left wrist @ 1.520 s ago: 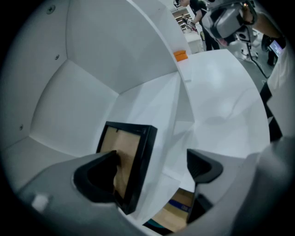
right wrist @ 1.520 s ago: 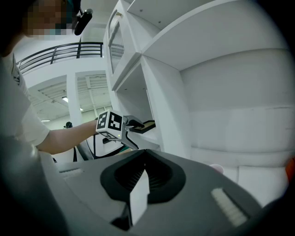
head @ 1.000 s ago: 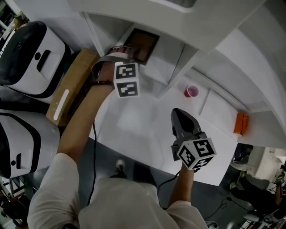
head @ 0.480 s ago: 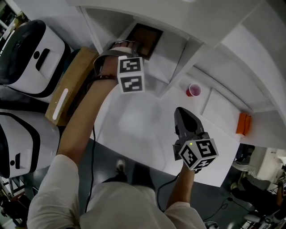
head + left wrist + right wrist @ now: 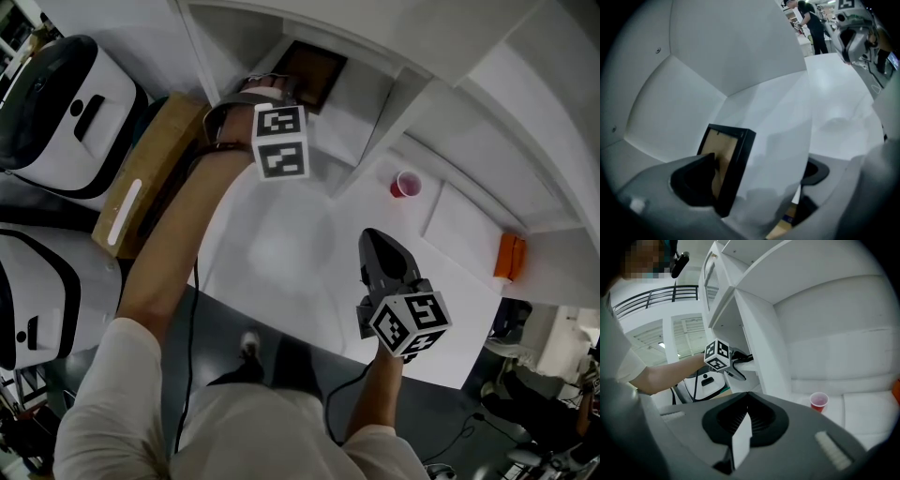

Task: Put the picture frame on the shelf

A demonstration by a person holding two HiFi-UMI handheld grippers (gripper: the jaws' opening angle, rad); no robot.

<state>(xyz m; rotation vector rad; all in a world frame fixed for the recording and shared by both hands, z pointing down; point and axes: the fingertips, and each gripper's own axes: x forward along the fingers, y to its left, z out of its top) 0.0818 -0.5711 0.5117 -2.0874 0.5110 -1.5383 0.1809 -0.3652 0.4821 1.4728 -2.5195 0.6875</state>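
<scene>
The black picture frame (image 5: pixel 312 77) stands upright on the floor of the white shelf's (image 5: pixel 370 112) left compartment. Its brown backing (image 5: pixel 717 157) faces my left gripper's left jaw. My left gripper (image 5: pixel 281 96) reaches into that compartment. Its jaws are opening and stand wide, with the frame (image 5: pixel 733 164) between them close to the left jaw and a broad gap to the right jaw. My right gripper (image 5: pixel 380 248) hovers over the white table (image 5: pixel 281 253) near the front, jaws shut together with nothing held (image 5: pixel 743 417).
A red cup (image 5: pixel 404 186) stands on the table by the shelf's dividing wall. An orange object (image 5: pixel 506 258) lies at the far right. A cardboard box (image 5: pixel 141 183) and white machines (image 5: pixel 66 112) sit left of the table.
My left gripper has shifted a little deeper toward the shelf compartment. The right gripper has stayed in place.
</scene>
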